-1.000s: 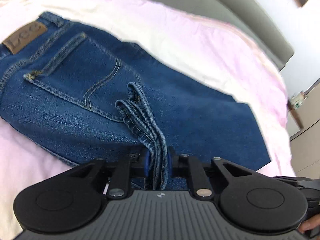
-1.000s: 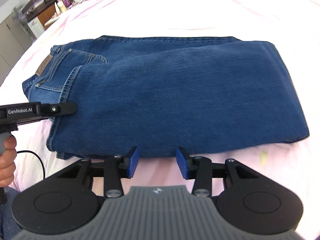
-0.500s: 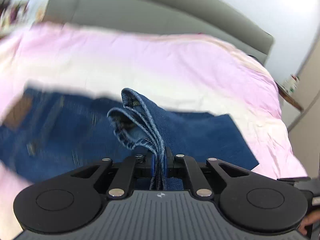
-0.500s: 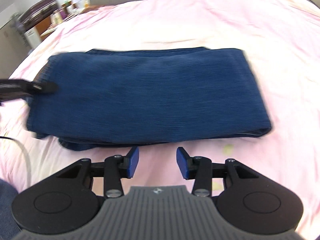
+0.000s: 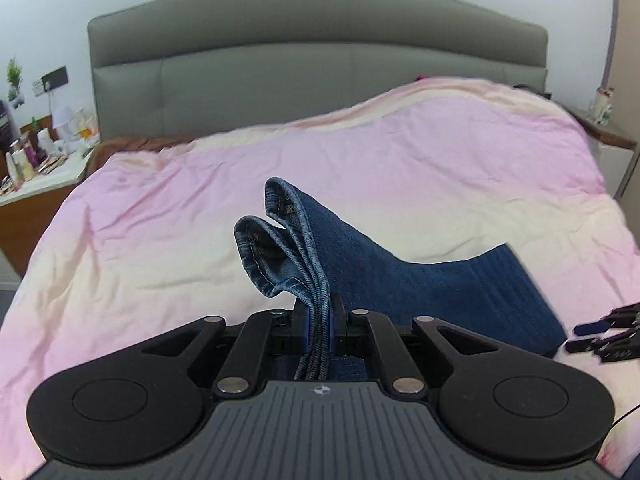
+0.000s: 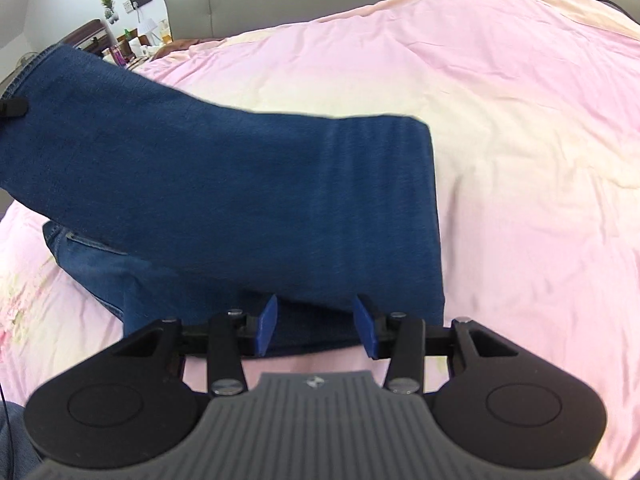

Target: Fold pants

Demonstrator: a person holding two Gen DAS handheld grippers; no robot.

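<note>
Pinching the stacked leg hems of the dark blue denim pants (image 5: 320, 304), the left gripper (image 5: 319, 322) has its jaws clamped tight on the cloth, just closed w/ the hems between them. Right gripper (image 6: 316, 330) sits at the near edge, jaws apart, gripping nothing. Pants' long axis runs left-right across the pink bed cover (image 6: 520, 120); raised end at far left, fold edge at right, gray headboard (image 5: 320, 60) beyond.

No legible text anywhere.

Matt denim pants (image 6: 248, 184), seemingly cotton quilt (image 6: 500, 120)
</note>
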